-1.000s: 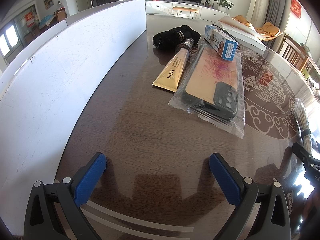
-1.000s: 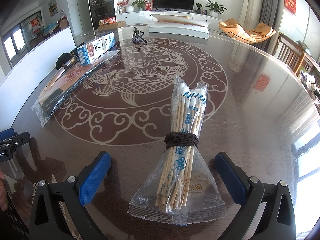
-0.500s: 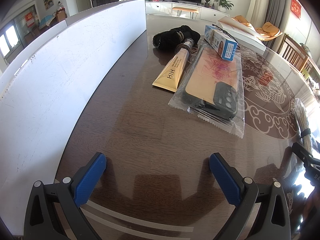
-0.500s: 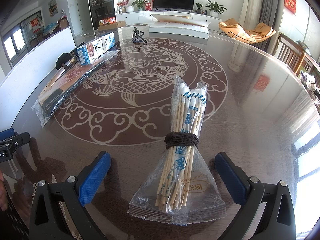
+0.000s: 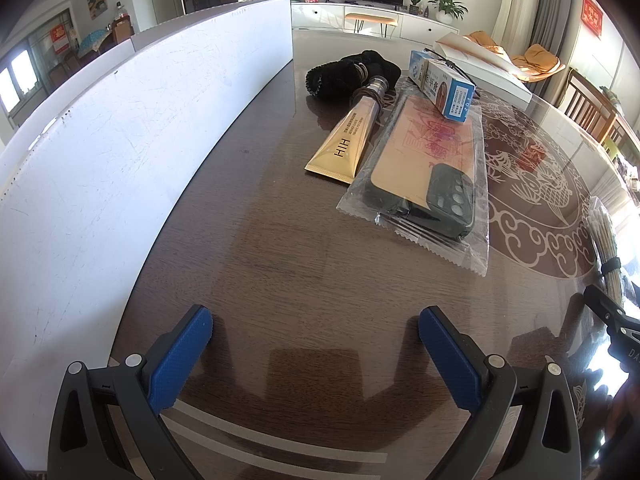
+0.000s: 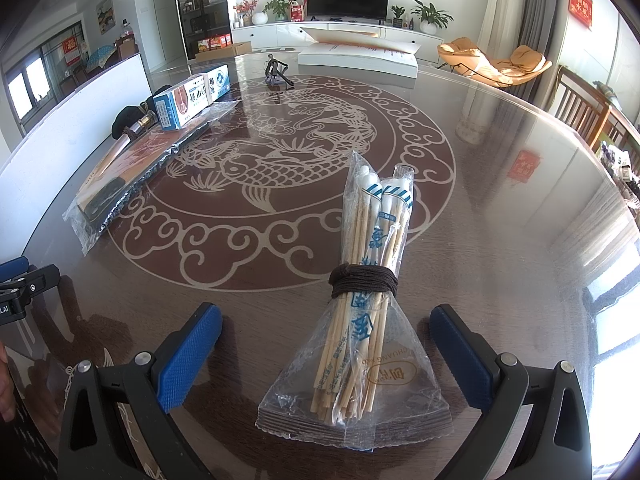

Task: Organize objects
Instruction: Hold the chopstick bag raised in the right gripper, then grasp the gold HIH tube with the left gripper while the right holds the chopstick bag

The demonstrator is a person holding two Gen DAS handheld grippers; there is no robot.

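Nothing has moved since the earlier frames: both claws sit where they were and every item on the table lies as before. Right gripper (image 6: 326,334) hangs low over the glossy table (image 6: 500,152) with its blue pads spread wide and nothing between them but the near end of the chopstick bundle (image 6: 362,288), which lies flat, pointing away from the claw. Its loose plastic wrapper fans out at the near end, and a dark cord (image 6: 363,280) cinches the sticks just beyond the fingertips. I judge the bundle light and stiff along its length, but the film will be slick and crinkly; the firmest hold looks to be across the corded waist, where the sticks are packed tight and cannot splay.

Left gripper (image 5: 316,334) is likewise spread wide and empty over bare wood, with a white board (image 5: 120,128) standing along its left. Farther out lie a gold tube (image 5: 346,146), a bagged phone case (image 5: 428,176) just beside it, a small blue-and-white box (image 5: 442,82) resting on the far end of that bag, and a black fuzzy item (image 5: 344,74) at the tube's cap. The flat bag would likely be awkward to pinch off the smooth surface
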